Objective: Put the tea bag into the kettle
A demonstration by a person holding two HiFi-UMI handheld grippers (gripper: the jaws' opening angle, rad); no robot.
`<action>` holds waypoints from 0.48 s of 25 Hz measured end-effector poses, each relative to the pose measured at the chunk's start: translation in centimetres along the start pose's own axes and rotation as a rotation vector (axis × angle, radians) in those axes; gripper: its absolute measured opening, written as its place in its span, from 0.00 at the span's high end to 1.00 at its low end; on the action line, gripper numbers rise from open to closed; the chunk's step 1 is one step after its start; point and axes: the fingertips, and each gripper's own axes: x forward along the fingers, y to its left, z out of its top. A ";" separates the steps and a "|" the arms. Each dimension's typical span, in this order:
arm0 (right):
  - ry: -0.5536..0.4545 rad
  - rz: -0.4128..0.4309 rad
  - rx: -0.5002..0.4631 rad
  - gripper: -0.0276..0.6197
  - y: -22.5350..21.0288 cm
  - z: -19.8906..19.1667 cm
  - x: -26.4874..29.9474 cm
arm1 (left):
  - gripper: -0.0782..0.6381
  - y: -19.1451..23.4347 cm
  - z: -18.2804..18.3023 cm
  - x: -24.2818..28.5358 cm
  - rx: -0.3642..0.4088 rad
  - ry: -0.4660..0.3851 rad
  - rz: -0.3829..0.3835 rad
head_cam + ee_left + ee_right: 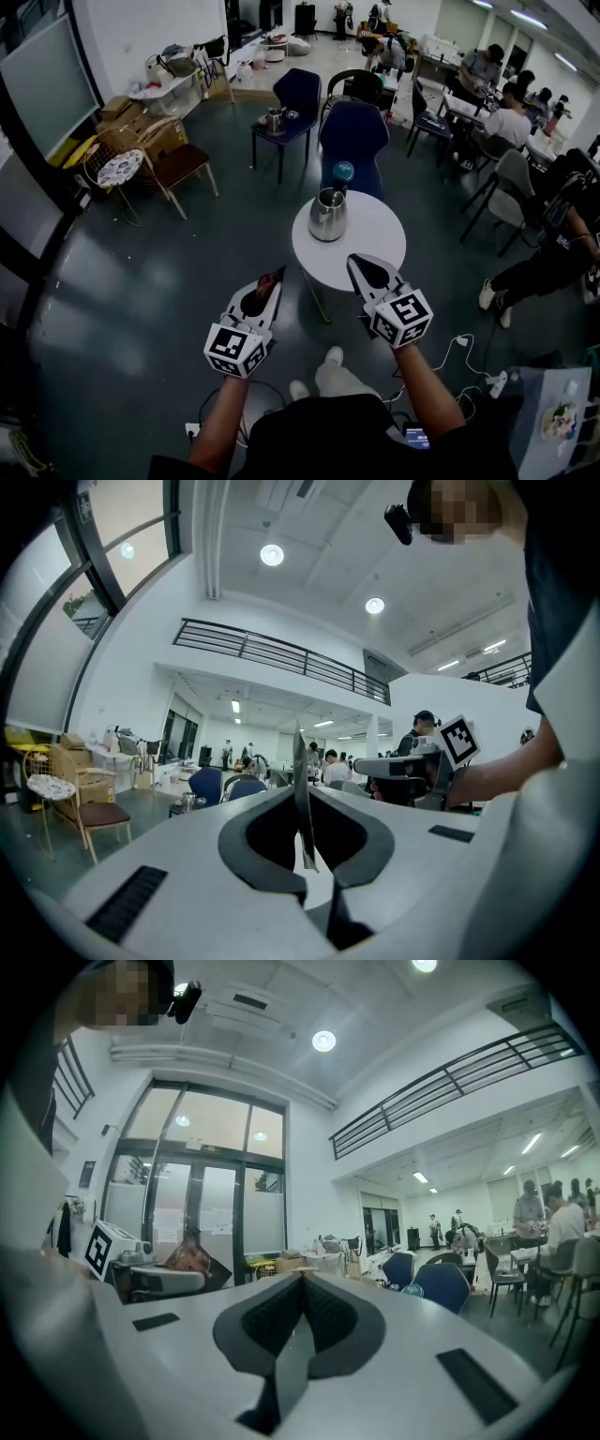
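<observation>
Two grippers are held at the near side of a round white table, the left gripper clamped on a flat tea bag, the right gripper closed on nothing (the steel kettle is seen on the table's left side).

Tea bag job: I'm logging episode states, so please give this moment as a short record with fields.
left gripper: shut on the tea bag, which is held edge-on between its jaws
right gripper: shut, nothing between its jaws
kettle: upright on the round white table
tea bag and kettle: apart; bag not yet in
grippers: both at the table's near side, short of the kettle
</observation>
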 end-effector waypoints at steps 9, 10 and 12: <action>-0.012 -0.033 0.041 0.93 -2.8 -0.3 1.3 | 0.85 -0.6 -0.5 3.0 0.031 0.027 -0.058; -0.014 -0.034 0.044 0.93 -3.2 -0.5 1.5 | 0.85 -0.4 -0.6 3.5 0.031 0.028 -0.058; -0.014 -0.034 0.048 0.93 -4.0 -0.7 2.1 | 0.85 0.1 -0.7 4.4 0.029 0.029 -0.054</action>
